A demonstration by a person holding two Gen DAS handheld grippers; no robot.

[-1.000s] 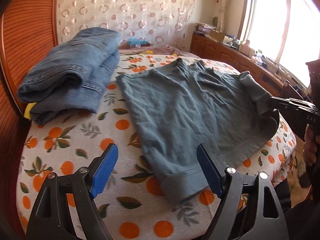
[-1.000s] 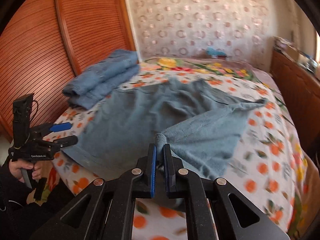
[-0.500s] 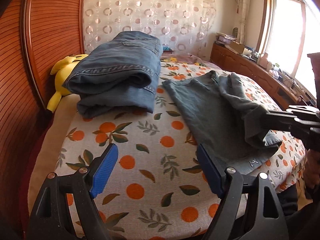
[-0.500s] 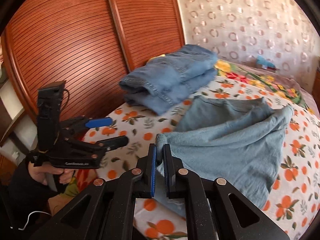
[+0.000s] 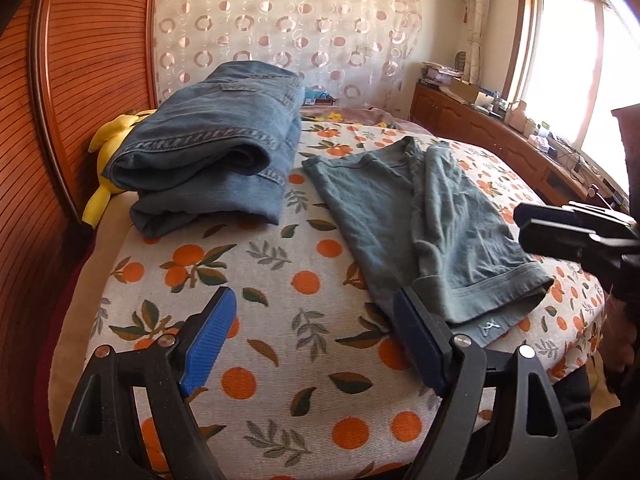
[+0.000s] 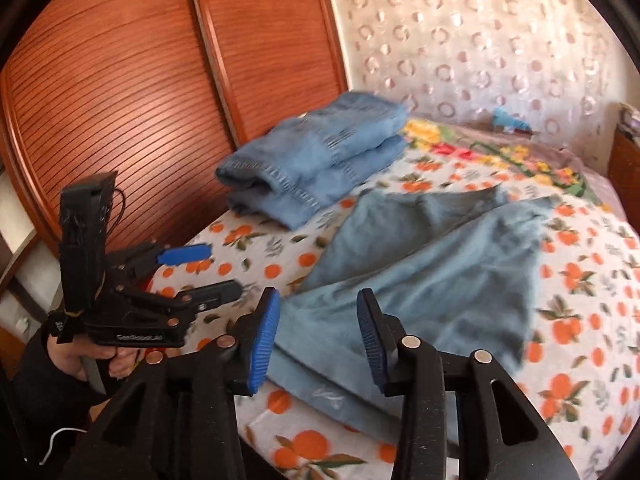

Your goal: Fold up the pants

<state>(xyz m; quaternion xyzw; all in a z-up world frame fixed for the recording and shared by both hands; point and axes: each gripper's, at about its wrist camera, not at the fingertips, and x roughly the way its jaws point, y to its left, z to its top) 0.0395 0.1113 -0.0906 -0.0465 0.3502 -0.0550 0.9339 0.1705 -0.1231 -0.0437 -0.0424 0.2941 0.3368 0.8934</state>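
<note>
Your right gripper [image 6: 318, 340] has just been opening; its blue pads stand apart over the hem of the grey-green cotton pants [image 5: 432, 220], pressing nothing. Those pants lie folded lengthwise on the orange-print bedspread [image 5: 256, 264], with the stack of folded blue denim jeans [image 5: 216, 148] at their ten o'clock. Your left gripper [image 5: 316, 340] gapes wide and empty at the pants' seven o'clock.
</note>
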